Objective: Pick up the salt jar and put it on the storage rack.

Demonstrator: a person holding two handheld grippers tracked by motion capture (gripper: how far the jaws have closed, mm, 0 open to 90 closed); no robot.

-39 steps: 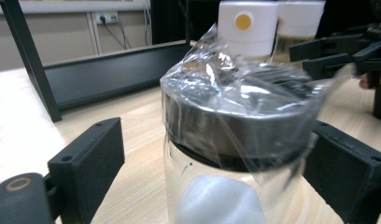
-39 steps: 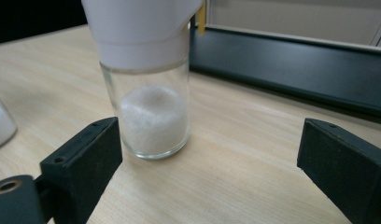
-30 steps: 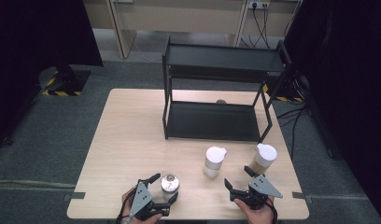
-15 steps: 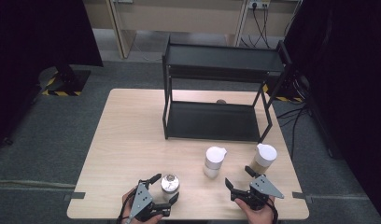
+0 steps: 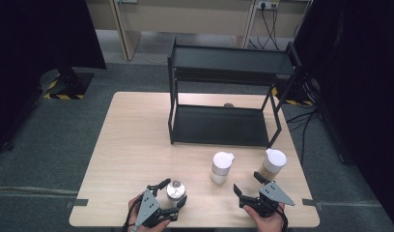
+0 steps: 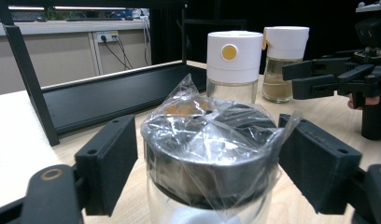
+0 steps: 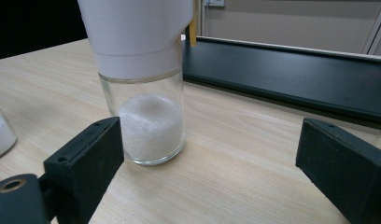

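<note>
A glass jar [image 5: 175, 191] [image 6: 209, 154] with a dark lid wrapped in crinkled clear plastic stands near the table's front edge. My left gripper [image 5: 162, 197] [image 6: 207, 158] straddles its lid. Its jaws have just been closing and now stand close on both sides, a thin gap still showing at the left pad. My right gripper [image 5: 247, 184] [image 7: 212, 140] rests open at the front right, aimed at a white-capped jar of white grains [image 5: 221, 166] [image 7: 151, 123] that stands ahead of its jaws, untouched. Farther right stands a second white-capped jar [image 5: 274, 164] [image 6: 284, 60] with brownish contents.
A black two-tier metal rack [image 5: 219, 126] [image 7: 291, 79] occupies the back middle of the wooden table [image 5: 137, 145]. In the left gripper view the white-capped jar [image 6: 233, 58] and the right gripper [image 6: 319, 77] show beyond the wrapped jar. Dark curtains flank the table.
The left gripper's jaws have drawn in around the wrapped jar's lid. The right gripper and both white-capped jars have stayed where they were.
</note>
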